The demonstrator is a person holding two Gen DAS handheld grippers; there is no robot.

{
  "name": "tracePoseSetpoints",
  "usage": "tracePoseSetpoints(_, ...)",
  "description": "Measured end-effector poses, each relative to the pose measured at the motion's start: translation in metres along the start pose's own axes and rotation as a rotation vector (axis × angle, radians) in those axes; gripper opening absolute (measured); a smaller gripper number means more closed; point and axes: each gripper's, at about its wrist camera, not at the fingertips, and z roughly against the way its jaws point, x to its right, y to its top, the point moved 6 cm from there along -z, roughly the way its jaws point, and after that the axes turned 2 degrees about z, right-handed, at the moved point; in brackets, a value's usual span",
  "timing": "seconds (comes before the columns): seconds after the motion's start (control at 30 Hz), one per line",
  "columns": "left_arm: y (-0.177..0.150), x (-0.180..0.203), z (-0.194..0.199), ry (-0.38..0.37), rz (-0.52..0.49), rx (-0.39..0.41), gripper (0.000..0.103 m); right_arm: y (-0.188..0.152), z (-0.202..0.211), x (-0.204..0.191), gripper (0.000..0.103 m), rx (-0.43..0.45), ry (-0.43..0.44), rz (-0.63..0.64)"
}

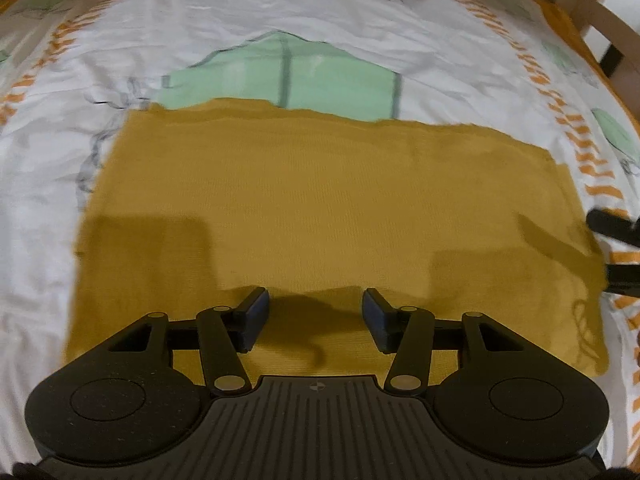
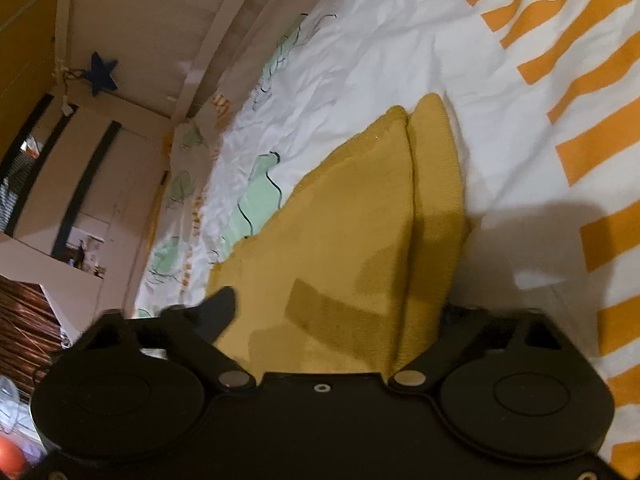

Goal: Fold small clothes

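A mustard-yellow knit garment (image 1: 312, 208) lies flat on the bed as a broad folded rectangle. My left gripper (image 1: 316, 314) is open and empty just above the garment's near edge. In the right wrist view the same garment (image 2: 344, 240) shows with a folded edge (image 2: 436, 184) along its right side. My right gripper (image 2: 332, 312) is open wide, with the cloth between its spread fingers; only the left fingertip (image 2: 218, 312) shows, the right one is hidden under the cloth fold. The right gripper also shows at the right edge of the left wrist view (image 1: 618, 248).
The bed sheet (image 1: 280, 28) is white with green shapes and orange stripes. A wooden bed frame (image 1: 592, 8) stands at the far right. In the right wrist view a headboard rail (image 2: 224, 28), a cupboard (image 2: 100, 184) and a blue star (image 2: 102, 74) lie to the left.
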Motion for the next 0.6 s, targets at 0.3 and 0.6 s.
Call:
tracePoseSetpoints(0.3, 0.015, -0.068, 0.011, 0.053, 0.074, 0.026, 0.050, -0.005, 0.002, 0.014, 0.041, 0.022, -0.049, -0.058)
tracePoseSetpoints(0.6, 0.033, -0.100, -0.004, 0.039, 0.066, 0.025, 0.049, -0.011, 0.005, -0.018, 0.024, 0.077, -0.224, 0.104)
